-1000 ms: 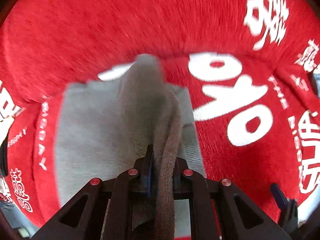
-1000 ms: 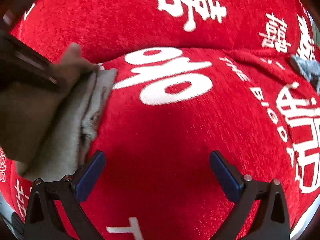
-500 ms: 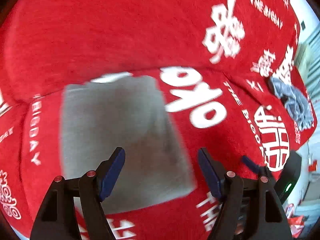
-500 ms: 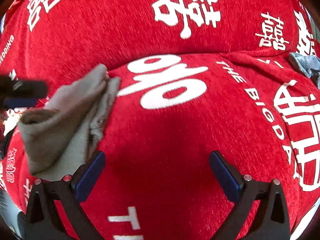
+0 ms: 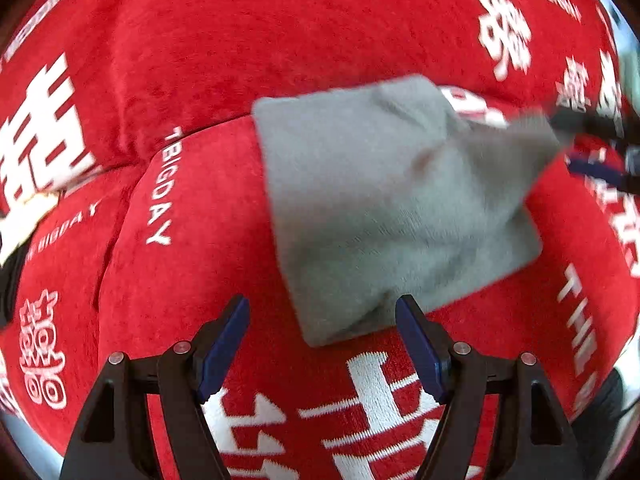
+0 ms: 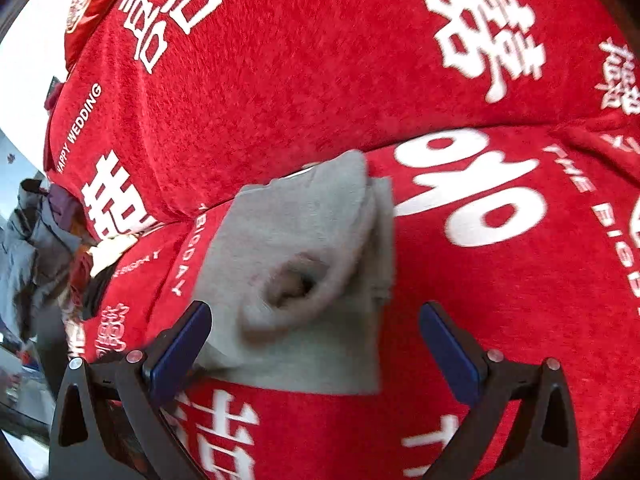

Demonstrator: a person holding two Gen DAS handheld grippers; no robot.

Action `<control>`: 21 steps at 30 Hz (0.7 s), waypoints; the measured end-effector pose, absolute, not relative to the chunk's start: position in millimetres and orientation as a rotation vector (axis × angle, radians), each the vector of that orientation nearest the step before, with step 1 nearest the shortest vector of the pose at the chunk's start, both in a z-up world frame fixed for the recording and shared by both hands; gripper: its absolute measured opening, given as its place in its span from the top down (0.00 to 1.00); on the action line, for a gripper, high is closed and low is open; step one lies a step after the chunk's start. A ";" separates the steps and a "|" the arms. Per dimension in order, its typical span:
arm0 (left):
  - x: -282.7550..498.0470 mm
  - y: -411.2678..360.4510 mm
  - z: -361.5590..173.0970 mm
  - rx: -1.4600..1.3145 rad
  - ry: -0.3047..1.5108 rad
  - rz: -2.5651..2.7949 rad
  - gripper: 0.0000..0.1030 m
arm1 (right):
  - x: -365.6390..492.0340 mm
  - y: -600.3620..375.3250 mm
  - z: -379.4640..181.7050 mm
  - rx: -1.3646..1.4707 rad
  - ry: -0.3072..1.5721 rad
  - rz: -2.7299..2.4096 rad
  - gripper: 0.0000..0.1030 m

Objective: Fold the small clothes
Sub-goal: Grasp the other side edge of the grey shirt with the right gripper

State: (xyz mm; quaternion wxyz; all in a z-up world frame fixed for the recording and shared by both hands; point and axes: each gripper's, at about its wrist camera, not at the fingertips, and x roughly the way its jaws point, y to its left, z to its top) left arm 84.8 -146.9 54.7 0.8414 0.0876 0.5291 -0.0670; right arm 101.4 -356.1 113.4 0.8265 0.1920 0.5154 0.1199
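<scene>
Both the left hand-held gripper (image 5: 322,346) and right hand-held gripper (image 6: 314,354) gape empty above the grey cloth (image 5: 392,208)

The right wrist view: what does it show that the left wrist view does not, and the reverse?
Only the right wrist view shows a heap of clothes at the left edge, beside the sofa, and the words HAPPY WEDDING. Only the left wrist view shows the other claw, blurred, at the right edge. Both show the folded grey garment lying on the red sofa cover, and open, empty claws.
</scene>
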 end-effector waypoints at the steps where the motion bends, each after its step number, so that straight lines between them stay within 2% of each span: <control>1: 90.8 -153.0 46.0 0.212 1.124 -0.120 0.26 | 110.3 -349.8 105.9 0.399 1.135 0.235 0.00; 2: 95.7 -153.6 41.1 0.214 1.128 -0.095 0.26 | 118.3 -345.0 97.3 0.395 1.174 0.210 0.05; 4: 112.3 -137.9 34.1 0.113 1.166 -0.066 0.26 | 127.6 -341.2 81.8 0.437 1.248 0.251 0.49; 5: 113.8 -125.5 36.7 0.034 1.180 -0.062 0.26 | 129.1 -342.0 77.0 0.487 1.278 0.274 0.76; 6: 113.7 -113.5 40.5 -0.053 1.182 -0.057 0.26 | 127.1 -345.5 78.0 0.532 1.274 0.277 0.80; 9: 98.1 -85.0 56.4 -0.198 1.126 -0.058 0.26 | 112.1 -345.8 97.2 0.466 1.166 0.298 0.83; 13: 83.4 -82.7 40.1 -0.157 1.169 -0.049 0.26 | 96.3 -347.0 64.2 0.430 1.219 0.265 0.83; 16: 76.5 -73.5 28.2 -0.185 1.212 -0.057 0.26 | 83.7 -355.2 43.7 0.481 1.230 0.267 0.78; 18: 72.3 -70.7 34.2 -0.176 1.209 -0.065 0.26 | 74.4 -356.6 52.2 0.438 1.215 0.257 0.69; 20: 62.6 -71.4 55.2 -0.154 1.168 -0.101 0.26 | 66.5 -358.2 71.4 0.362 1.172 0.225 0.68; 21: 59.1 -72.5 68.7 -0.141 1.134 -0.121 0.26 | 64.1 -359.5 82.7 0.326 1.139 0.210 0.63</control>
